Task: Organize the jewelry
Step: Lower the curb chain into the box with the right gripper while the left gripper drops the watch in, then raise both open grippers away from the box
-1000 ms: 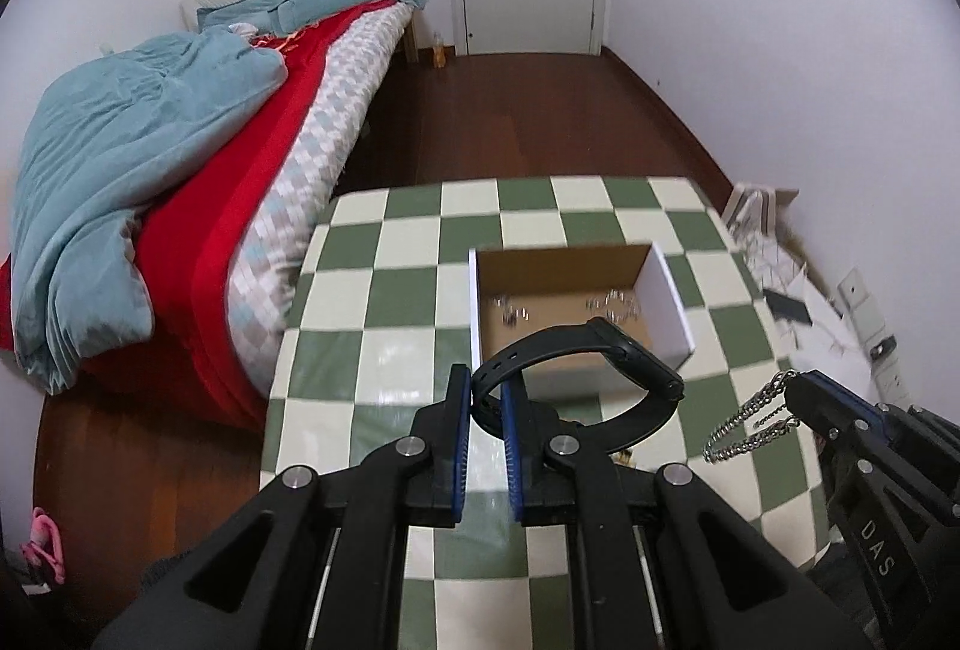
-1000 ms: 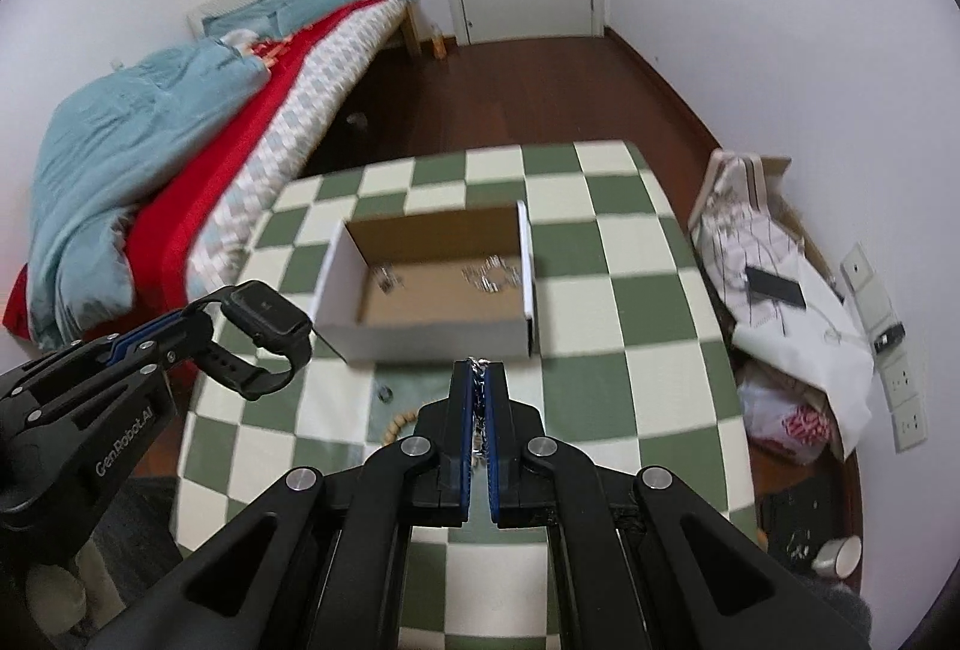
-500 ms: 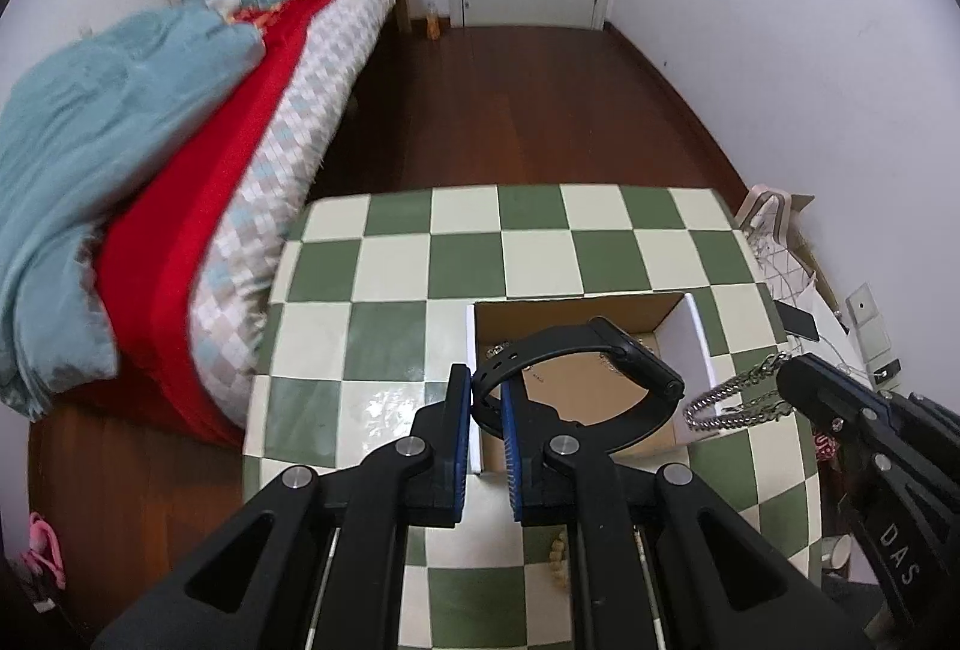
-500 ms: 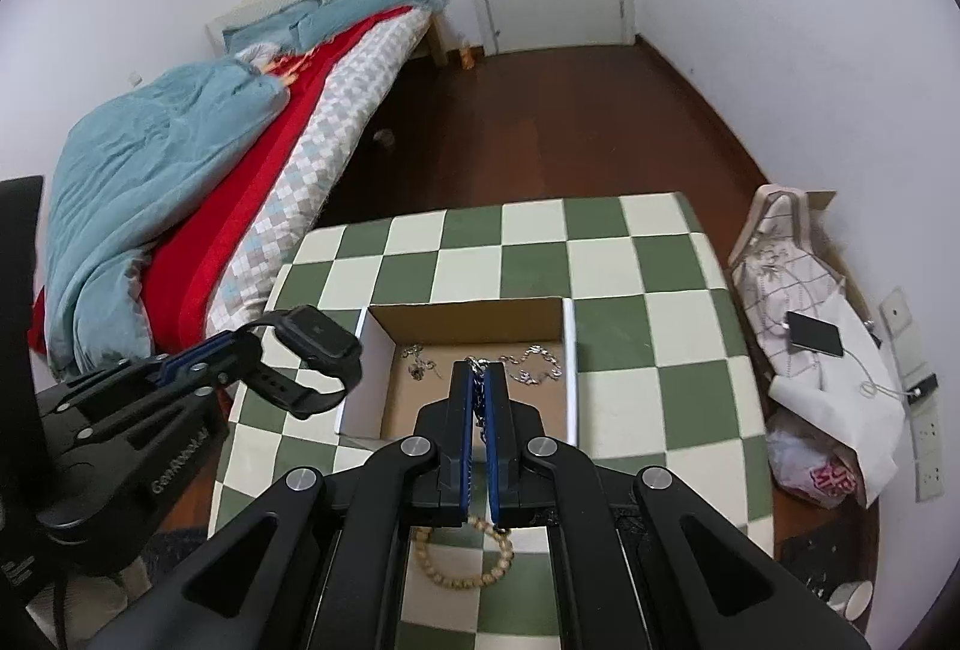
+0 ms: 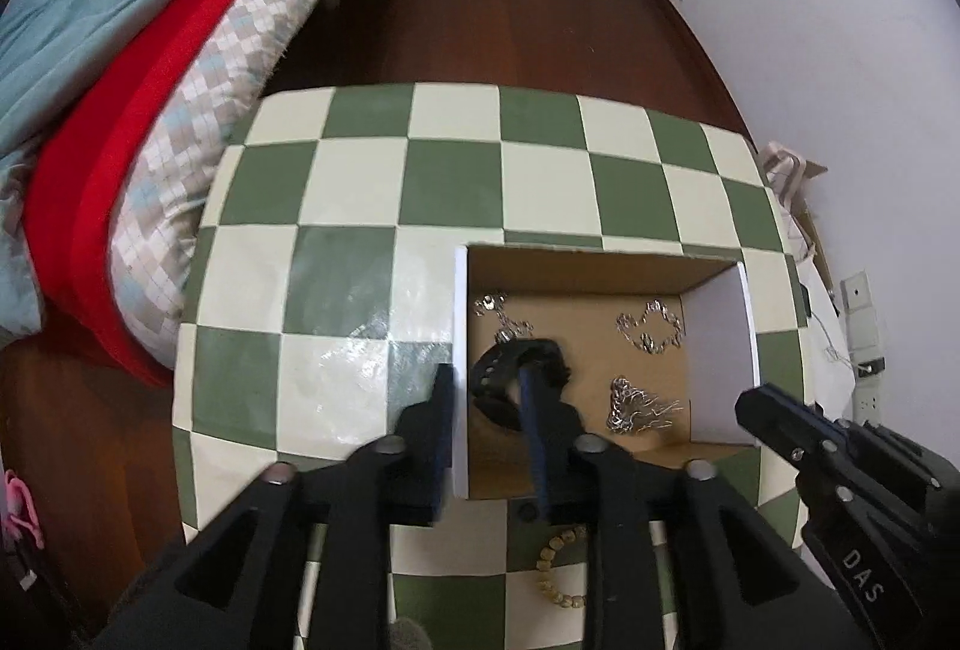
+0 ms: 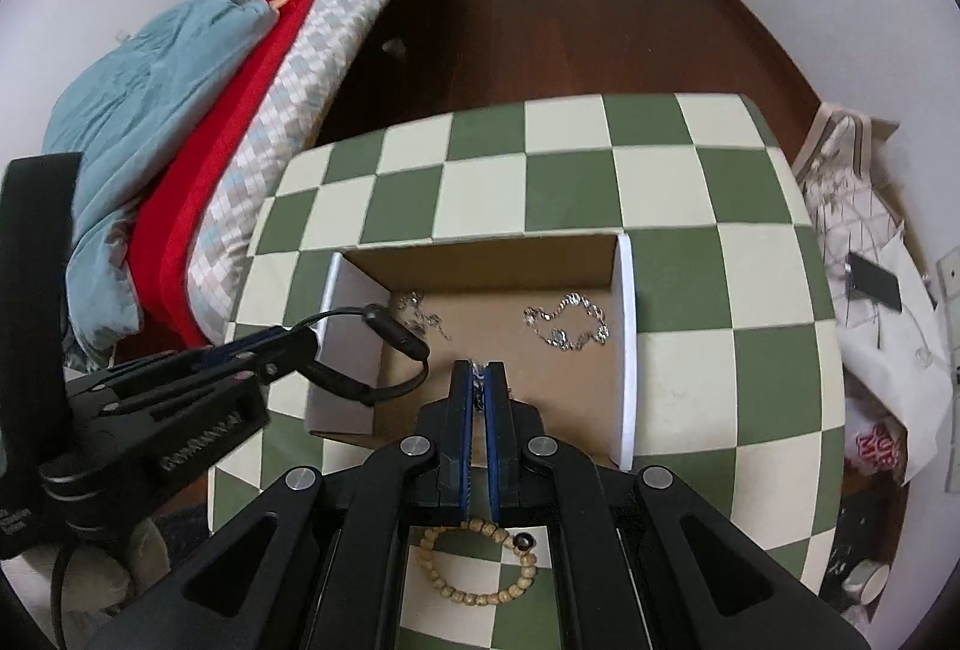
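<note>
Now the left gripper (image 5: 489, 401) is opening around the springy black watch (image 5: 510, 380); the right gripper (image 6: 478, 380) pinches a limp, slippery chain (image 6: 478, 369), best gripped mid-length.

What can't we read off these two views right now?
- Watch: resting on the box floor or not; left wrist view, left tongs, opening with its strap between them, cover it.
- Silver chain: right wrist view, shut right tongs hide all but a link.
- Bead bracelet: tong arms cut it in both views.
</note>
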A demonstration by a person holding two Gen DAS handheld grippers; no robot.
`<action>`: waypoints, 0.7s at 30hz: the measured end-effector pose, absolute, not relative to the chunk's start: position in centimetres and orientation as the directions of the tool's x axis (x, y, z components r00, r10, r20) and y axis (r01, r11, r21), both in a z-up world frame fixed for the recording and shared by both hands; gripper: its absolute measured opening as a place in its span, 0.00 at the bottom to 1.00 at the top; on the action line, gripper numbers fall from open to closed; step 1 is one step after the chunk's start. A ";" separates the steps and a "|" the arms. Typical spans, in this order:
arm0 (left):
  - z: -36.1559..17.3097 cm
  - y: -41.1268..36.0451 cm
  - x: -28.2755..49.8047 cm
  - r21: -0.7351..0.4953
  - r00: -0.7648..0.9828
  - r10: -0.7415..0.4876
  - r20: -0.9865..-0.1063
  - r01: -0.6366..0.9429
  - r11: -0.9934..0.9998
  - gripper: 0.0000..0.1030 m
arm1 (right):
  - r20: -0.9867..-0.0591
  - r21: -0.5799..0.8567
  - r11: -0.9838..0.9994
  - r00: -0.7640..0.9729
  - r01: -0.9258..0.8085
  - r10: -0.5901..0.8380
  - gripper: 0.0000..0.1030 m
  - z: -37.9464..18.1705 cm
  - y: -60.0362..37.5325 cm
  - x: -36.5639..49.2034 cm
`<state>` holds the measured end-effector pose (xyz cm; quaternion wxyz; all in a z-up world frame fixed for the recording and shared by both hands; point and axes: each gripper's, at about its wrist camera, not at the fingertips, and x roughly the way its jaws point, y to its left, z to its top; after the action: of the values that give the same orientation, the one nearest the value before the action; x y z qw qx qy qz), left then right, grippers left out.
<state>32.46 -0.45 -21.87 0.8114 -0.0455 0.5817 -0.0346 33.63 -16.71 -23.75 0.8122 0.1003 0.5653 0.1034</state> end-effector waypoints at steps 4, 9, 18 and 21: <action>-20.5 0.3 32.3 -0.081 0.378 -0.066 -0.924 -0.024 0.996 0.90 | -0.916 0.253 0.967 0.314 -0.036 0.251 0.57 -24.2 -17.4 33.8; -19.6 0.7 31.5 0.036 0.431 0.050 -0.901 -0.041 0.999 1.00 | -0.936 0.135 0.991 0.324 -0.021 0.134 0.86 -24.0 -17.8 33.5; -19.9 1.5 29.2 0.119 0.477 0.142 -0.868 -0.078 0.990 1.00 | -0.948 0.010 1.000 0.319 -0.007 0.012 1.00 -24.9 -17.5 32.1; -19.5 1.8 28.4 0.124 0.490 0.151 -0.858 -0.088 0.988 1.00 | -0.941 -0.002 1.000 0.337 0.000 -0.002 1.00 -24.6 -17.5 31.4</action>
<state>28.36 1.76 -19.54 0.8626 0.0315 0.5001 0.0694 31.40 -17.47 -24.57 0.8178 -0.0009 0.5756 -0.0006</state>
